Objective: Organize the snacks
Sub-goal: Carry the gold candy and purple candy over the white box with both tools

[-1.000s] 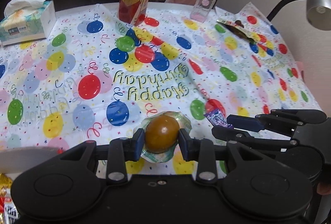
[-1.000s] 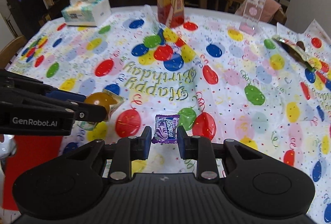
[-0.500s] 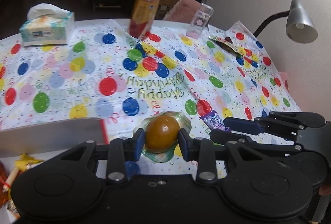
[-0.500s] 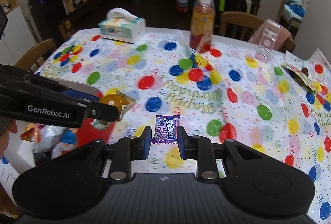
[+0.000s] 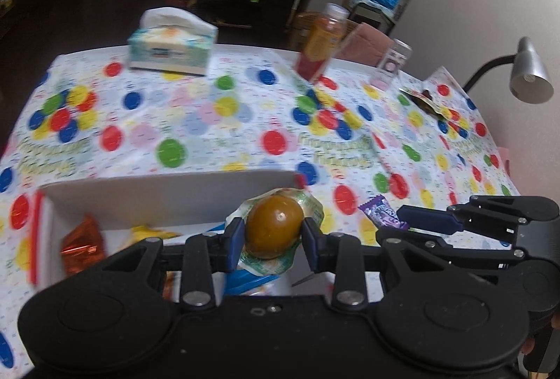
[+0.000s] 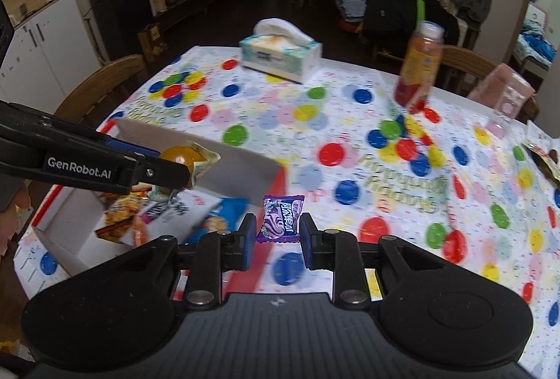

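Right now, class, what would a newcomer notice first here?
First, the left tool gripping an amber jelly cup above the open snack box. Beside it, the right tool holds a purple candy. Beneath both lies a balloon-print birthday tablecloth.

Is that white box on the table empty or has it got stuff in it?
Not empty. The open white box already holds several snack packets.
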Available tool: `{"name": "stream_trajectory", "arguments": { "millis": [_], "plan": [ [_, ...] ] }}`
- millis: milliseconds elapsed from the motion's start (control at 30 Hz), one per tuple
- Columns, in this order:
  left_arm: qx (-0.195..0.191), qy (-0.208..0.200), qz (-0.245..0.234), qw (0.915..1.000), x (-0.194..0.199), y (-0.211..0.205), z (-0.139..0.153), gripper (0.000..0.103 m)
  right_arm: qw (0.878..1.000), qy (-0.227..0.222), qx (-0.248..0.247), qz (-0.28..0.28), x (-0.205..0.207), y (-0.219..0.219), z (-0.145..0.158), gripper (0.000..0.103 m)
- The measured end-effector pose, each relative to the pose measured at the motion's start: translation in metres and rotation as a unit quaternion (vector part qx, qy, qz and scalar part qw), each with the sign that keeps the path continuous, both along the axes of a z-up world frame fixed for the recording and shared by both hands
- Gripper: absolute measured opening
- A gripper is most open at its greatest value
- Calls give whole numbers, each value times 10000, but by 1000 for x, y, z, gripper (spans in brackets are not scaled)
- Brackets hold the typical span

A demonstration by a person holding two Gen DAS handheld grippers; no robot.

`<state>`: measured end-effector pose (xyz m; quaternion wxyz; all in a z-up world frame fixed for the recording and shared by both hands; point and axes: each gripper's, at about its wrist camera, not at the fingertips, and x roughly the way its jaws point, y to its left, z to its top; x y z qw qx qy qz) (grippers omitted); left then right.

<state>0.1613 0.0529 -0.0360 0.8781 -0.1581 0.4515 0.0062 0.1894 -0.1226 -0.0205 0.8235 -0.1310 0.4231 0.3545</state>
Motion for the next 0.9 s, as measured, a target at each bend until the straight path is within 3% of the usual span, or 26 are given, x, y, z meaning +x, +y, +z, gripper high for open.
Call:
{"name": "stream_trajectory", "arguments": {
  "millis": [200, 433, 667, 900],
  "plan": [
    [106, 74, 249, 9996, -24, 33, -6, 32, 9997, 136, -43, 182, -16, 32, -12, 26],
    [256, 317, 388, 9984, -39, 58, -26, 32, 9982, 500, -268, 182, -19, 61, -46, 26],
    [550, 512, 285, 9968, -41, 64, -48, 32, 9967, 655, -463, 157, -26, 77, -71, 26],
    [573, 660, 172, 9960, -43, 65, -64, 33, 9959, 746, -509, 43, -30, 81, -81, 26]
  ]
}}
